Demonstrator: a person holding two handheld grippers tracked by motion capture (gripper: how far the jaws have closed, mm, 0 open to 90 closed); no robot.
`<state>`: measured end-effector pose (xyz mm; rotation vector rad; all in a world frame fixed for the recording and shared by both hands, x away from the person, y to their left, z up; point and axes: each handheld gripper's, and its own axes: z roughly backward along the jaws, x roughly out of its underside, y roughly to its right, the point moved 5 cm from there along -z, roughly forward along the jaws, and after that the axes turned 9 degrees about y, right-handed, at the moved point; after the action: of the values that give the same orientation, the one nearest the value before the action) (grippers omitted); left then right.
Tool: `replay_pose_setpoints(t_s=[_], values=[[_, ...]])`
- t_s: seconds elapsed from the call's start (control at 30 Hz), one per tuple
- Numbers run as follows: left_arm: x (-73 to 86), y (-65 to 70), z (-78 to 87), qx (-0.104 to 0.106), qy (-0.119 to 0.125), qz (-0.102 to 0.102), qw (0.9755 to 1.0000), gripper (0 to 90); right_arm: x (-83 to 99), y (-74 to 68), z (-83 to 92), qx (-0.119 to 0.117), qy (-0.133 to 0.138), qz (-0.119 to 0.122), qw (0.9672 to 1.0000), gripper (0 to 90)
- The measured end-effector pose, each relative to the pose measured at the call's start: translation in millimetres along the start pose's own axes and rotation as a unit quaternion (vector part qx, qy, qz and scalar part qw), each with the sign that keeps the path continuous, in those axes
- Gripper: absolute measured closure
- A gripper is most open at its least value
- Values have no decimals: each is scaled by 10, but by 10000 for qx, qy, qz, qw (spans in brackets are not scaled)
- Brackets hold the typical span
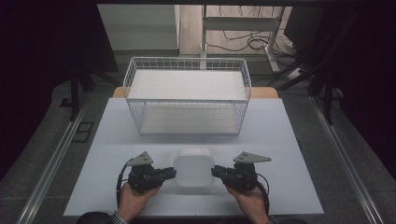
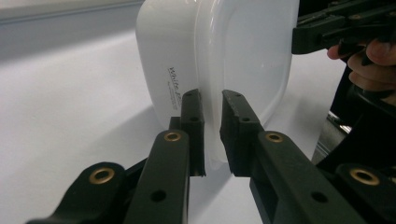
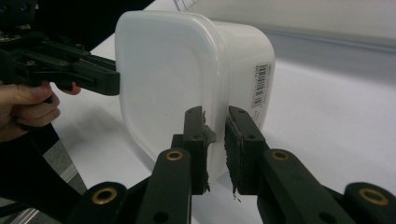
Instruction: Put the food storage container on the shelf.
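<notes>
As both tools (image 1: 172,173) (image 1: 215,171) pinch rim, white container (image 1: 194,166) sits between.

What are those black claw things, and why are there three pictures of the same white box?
A person holds a black pincher tool in each hand: the left gripper and the right gripper. One camera looks down from above. The other two ride on the grippers, looking along their jaws. Both grippers pinch the lid's rim on opposite sides of a white plastic container, which sits on the pale table. Behind it stands a white wire basket.
</notes>
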<state>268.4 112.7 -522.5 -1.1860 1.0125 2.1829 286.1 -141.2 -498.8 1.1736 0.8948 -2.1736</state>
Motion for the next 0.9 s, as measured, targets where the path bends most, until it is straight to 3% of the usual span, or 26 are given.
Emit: replay_pose_setpoints(t_s=[0.43,0.9], values=[[-312,-135,22,-299,267,-136,9991,799,-313,61,-146,-115,216,195,9995,785],[-659,-370,-97,-541,387,-255,9975,795,-614,268,-388,-23,359,278,9990,783]])
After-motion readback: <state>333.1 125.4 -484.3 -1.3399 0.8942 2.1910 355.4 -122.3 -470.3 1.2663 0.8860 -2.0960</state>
